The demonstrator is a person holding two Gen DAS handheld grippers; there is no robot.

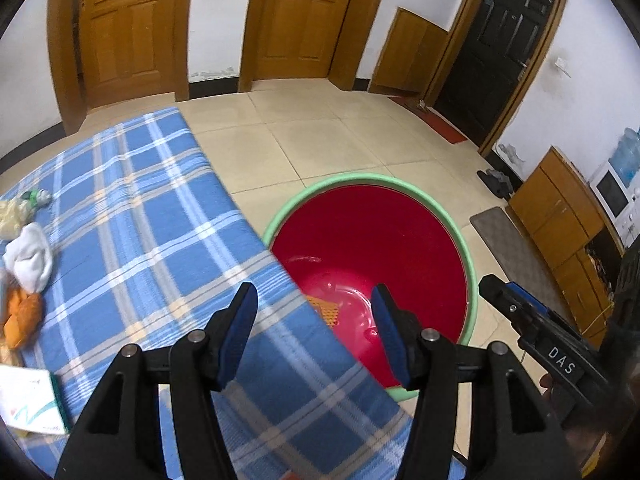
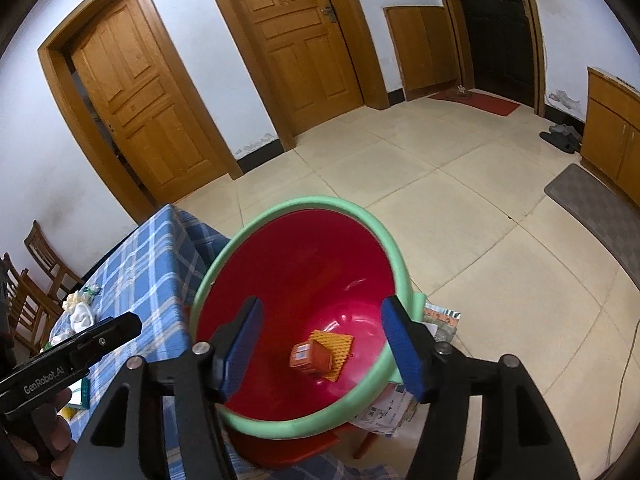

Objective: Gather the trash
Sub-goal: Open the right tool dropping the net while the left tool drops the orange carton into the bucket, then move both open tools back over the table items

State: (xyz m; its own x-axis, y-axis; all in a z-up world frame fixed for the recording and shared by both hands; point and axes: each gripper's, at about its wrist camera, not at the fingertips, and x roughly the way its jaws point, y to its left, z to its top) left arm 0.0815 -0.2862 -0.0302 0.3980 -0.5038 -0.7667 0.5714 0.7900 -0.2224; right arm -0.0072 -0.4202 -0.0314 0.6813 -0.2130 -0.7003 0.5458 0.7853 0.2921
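Spread and empty, the right gripper [image 2: 320, 346] hangs over the red bin [image 2: 280, 280] with its green rim, where a small orange carton [image 2: 310, 358] lies on orange mesh [image 2: 340, 346] at the bottom. Beside it the left gripper [image 1: 314, 330], also parted and empty, hovers above the edge of the blue-checked tabletop [image 1: 160, 220], where crumpled white tissue [image 1: 30, 258] and orange scraps [image 1: 22, 320] lie.

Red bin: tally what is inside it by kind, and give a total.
Inside the red bin:
Small orange carton: 1
Orange foam net: 1
Total: 2
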